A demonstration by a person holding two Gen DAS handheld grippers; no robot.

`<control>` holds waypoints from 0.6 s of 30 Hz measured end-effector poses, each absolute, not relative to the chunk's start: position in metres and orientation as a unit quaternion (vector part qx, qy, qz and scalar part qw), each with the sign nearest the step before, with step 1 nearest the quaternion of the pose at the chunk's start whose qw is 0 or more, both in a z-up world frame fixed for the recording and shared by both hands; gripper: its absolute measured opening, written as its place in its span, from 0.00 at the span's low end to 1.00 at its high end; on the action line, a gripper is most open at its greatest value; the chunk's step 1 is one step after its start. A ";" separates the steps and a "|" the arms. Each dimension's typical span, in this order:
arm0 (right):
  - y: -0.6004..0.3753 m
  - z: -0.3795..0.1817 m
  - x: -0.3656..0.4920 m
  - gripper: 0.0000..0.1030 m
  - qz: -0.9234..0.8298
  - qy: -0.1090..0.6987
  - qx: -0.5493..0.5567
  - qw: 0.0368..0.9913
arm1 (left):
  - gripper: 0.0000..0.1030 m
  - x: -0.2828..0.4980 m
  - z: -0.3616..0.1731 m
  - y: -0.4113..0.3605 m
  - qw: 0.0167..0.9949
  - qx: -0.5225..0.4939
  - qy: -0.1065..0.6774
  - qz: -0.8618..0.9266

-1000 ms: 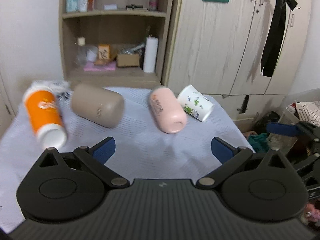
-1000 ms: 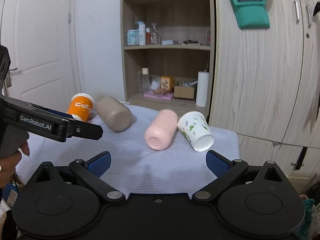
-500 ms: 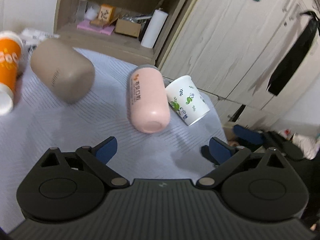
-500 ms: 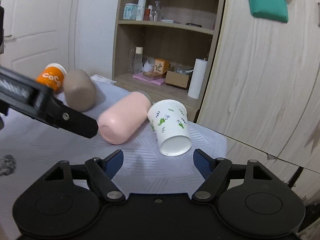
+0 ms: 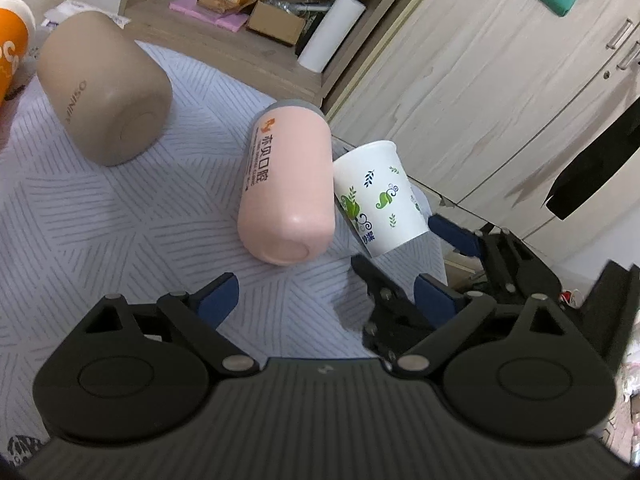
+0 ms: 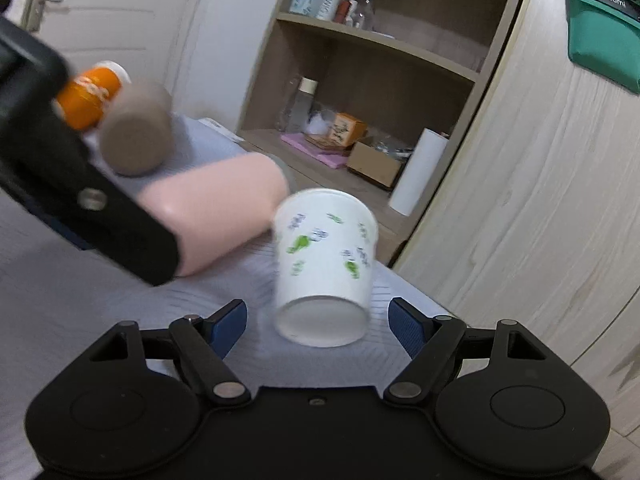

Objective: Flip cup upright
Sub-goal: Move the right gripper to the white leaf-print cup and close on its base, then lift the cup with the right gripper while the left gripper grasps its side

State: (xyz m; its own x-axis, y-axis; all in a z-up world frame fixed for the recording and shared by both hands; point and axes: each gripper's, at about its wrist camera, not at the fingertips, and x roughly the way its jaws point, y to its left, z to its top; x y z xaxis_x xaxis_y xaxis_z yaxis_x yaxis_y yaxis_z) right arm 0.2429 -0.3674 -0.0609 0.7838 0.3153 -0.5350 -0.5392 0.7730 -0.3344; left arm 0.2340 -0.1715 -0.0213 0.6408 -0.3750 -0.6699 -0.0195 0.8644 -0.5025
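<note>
The paper cup (image 6: 325, 264) lies on its side just right of the pink bottle (image 6: 216, 216). Our right tongs (image 6: 318, 322), spread wide, frame its base; we should close gently mid-wall, avoiding crushing. Our left tongs (image 5: 326, 300) hang wide, empty.

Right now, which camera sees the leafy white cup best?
The left wrist view. There the white paper cup is sharp, lying on its side against the pink bottle, its leaf prints clear. The right wrist view shows the cup closer, base toward the open right gripper, but blurred.
</note>
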 end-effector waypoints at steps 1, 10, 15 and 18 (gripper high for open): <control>-0.368 -0.062 0.248 0.80 0.232 0.236 -0.239 0.913 | 0.92 0.235 -0.022 -0.170 0.871 -0.245 0.413 -0.102; -0.376 -0.057 0.248 0.59 0.228 0.259 -0.164 0.924 | 0.92 0.239 -0.024 -0.166 0.867 -0.256 0.414 -0.109; -0.376 -0.054 0.231 0.59 0.203 0.271 -0.146 0.929 | 0.92 0.233 -0.026 -0.168 0.866 -0.254 0.416 -0.110; -0.377 -0.053 0.224 0.59 0.199 0.300 -0.119 0.925 | 0.92 0.228 -0.026 -0.168 0.866 -0.253 0.414 -0.120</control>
State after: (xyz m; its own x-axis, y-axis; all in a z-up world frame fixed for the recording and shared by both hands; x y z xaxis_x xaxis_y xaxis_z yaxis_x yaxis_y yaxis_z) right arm 0.2242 -0.3770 -0.0525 0.7410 0.2967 -0.6024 -0.4399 0.8923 -0.1017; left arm 0.2281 -0.1683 -0.0258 0.6280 -0.4171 -0.6570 -0.0019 0.8434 -0.5373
